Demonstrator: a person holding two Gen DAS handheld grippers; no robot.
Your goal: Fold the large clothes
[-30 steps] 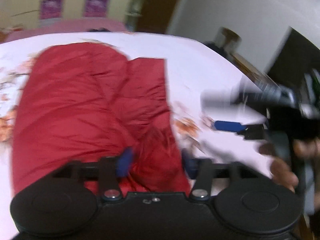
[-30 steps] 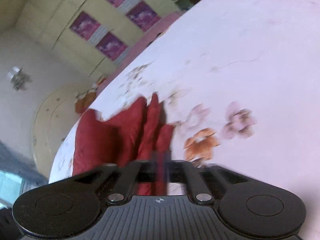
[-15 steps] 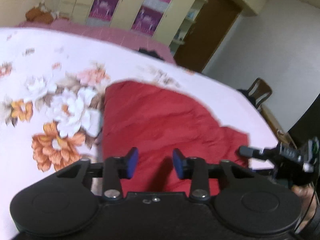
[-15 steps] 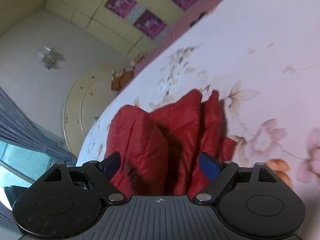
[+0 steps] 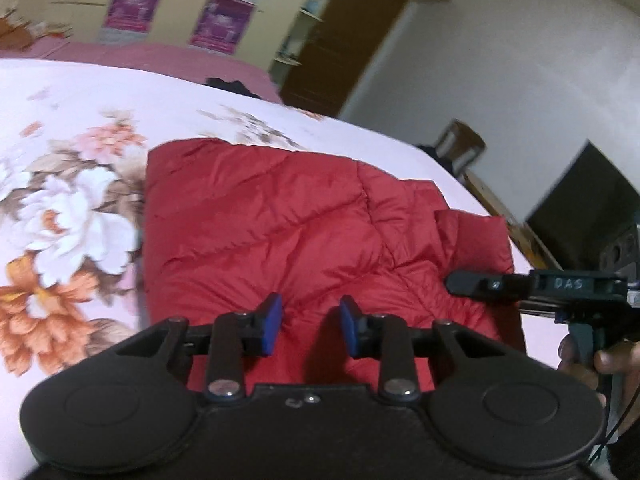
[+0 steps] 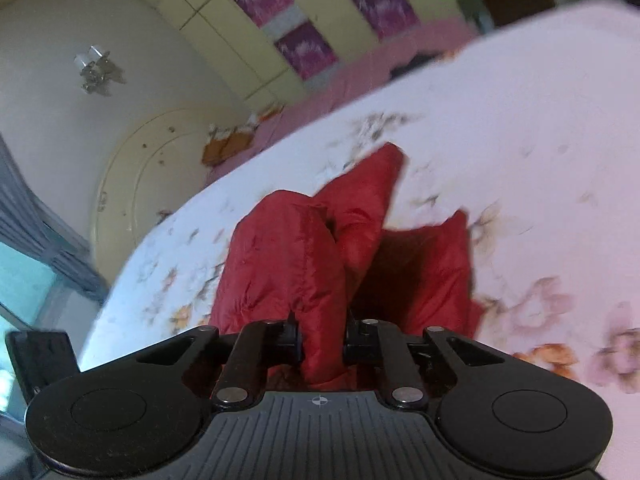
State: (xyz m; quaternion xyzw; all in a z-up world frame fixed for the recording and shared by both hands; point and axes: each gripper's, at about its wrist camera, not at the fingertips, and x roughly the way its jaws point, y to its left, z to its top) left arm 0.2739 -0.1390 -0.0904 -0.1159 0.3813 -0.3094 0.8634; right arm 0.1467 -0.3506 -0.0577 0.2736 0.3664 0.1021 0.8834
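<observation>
1. Against the view a second ago, the left gripper point(image 5: 308, 326) has swung over the red quilted down jacket point(image 5: 304, 232): then it sat at the garment's narrow end, now it hangs above the wide body, and its jaws have narrowed.
2. The left jaws are closing; the blue pads point(image 5: 272, 324) stand apart with the padded fabric rising between them, not visibly pinched.
3. The right gripper point(image 6: 322, 344) stood spread wide half a second ago; now its jaws are closing and are clenched on a raised fold of the jacket point(image 6: 288, 264), the cloth bulging up between the black fingers point(image 6: 290, 340).
4. In the left wrist view the right gripper point(image 5: 464, 283) reaches the jacket's right edge, a hand point(image 5: 592, 364) on its grip.
5. The jacket is glossy, puffy nylon with slanted stitch lines. It lies on the bed point(image 5: 80, 208), flat on the left side and bunched into ridges toward the right gripper.
6. The bedsheet is pale pink, printed with large white, orange and pink flowers.
7. Behind stand a cream wardrobe point(image 6: 256, 28) with purple panels and a brown door point(image 5: 344, 36).
</observation>
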